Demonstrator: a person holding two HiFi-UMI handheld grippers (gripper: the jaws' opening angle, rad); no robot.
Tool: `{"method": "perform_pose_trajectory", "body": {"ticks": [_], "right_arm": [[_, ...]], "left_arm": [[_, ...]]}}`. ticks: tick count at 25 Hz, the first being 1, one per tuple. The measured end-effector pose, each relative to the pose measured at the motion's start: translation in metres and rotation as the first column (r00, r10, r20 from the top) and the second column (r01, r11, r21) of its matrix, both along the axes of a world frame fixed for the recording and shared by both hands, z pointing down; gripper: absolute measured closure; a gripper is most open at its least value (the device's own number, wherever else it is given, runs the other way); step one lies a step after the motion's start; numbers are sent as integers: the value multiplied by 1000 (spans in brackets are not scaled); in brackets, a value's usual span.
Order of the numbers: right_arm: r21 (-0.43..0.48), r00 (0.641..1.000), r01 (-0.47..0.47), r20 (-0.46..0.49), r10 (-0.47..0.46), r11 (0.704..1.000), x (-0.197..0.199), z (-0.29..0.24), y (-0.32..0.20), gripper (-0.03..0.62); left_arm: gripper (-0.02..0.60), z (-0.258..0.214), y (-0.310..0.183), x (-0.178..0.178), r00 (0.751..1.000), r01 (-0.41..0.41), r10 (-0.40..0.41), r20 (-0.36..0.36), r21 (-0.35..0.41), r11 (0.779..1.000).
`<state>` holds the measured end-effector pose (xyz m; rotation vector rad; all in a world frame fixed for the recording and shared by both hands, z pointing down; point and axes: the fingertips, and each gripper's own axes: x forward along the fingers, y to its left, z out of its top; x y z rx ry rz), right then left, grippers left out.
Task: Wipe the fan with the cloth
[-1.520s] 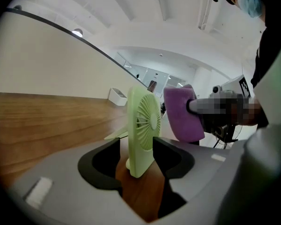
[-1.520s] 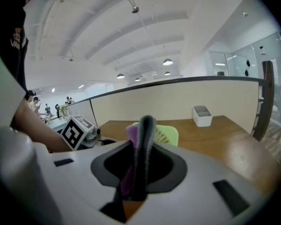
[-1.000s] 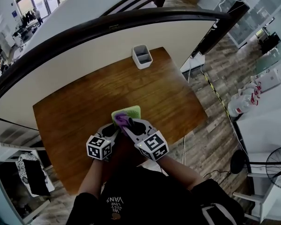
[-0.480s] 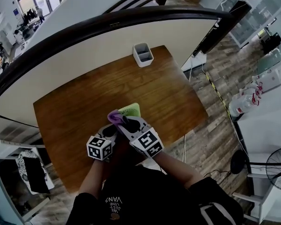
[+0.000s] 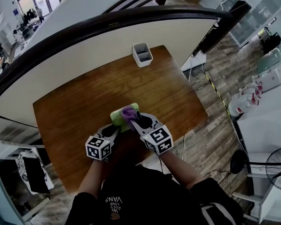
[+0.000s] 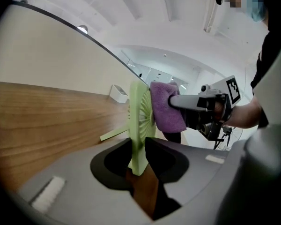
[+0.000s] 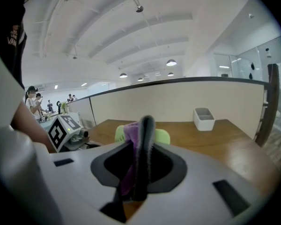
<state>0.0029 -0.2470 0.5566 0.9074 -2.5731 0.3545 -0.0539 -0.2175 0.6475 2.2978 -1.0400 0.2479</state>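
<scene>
A small light-green fan (image 5: 117, 116) stands on edge over the wooden table, its grille (image 6: 141, 118) facing right in the left gripper view. My left gripper (image 6: 139, 150) is shut on the fan's lower edge; its jaws have just been closing with the fan between them. My right gripper (image 5: 132, 118) is shut on a purple cloth (image 5: 128, 111) and presses it against the fan's face. In the left gripper view, the cloth (image 6: 166, 108) covers the upper right of the grille. The cloth (image 7: 129, 134) hangs between my right jaws, with the fan (image 7: 162, 136) behind it.
A grey-white bin (image 5: 142, 55) stands at the far edge of the wooden table (image 5: 79, 107). A curved cream partition (image 5: 84, 55) backs the table. On the floor to the right stand a pedestal fan (image 5: 278, 166) and white bottles (image 5: 241, 104).
The right gripper with the cloth swept left across the fan, then back to the right and a little farther away. The left gripper and fan stayed in place.
</scene>
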Motion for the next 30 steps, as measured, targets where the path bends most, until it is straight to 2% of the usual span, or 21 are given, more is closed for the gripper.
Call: {"method": "perform_pose_trajectory", "body": {"ticks": [9, 13, 18, 23, 27, 30], "right_arm": [[-17, 976, -208, -65, 206, 978, 69, 11, -28, 510], [-17, 971, -230, -69, 229, 973, 77, 11, -25, 510], [-14, 987, -159, -20, 158, 987, 54, 2, -1, 510], [-18, 1000, -7, 15, 8, 1000, 9, 2, 30, 510], [-26, 992, 129, -2, -129, 991, -26, 13, 45, 510], [-27, 982, 184, -31, -185, 983, -41, 23, 48, 510]], "left_arm": [[482, 1, 0, 1, 1000, -5, 5, 4, -3, 1000], [480, 0, 0, 1, 1000, -6, 6, 12, 2, 1000], [479, 0, 1, 1, 999, -9, 9, 31, 8, 1000], [479, 0, 6, 1, 999, -6, 6, 37, 7, 1000], [479, 3, 7, 2, 999, -8, 8, 47, 7, 1000], [486, 6, 6, 1, 997, 3, -4, 72, 4, 1000]]}}
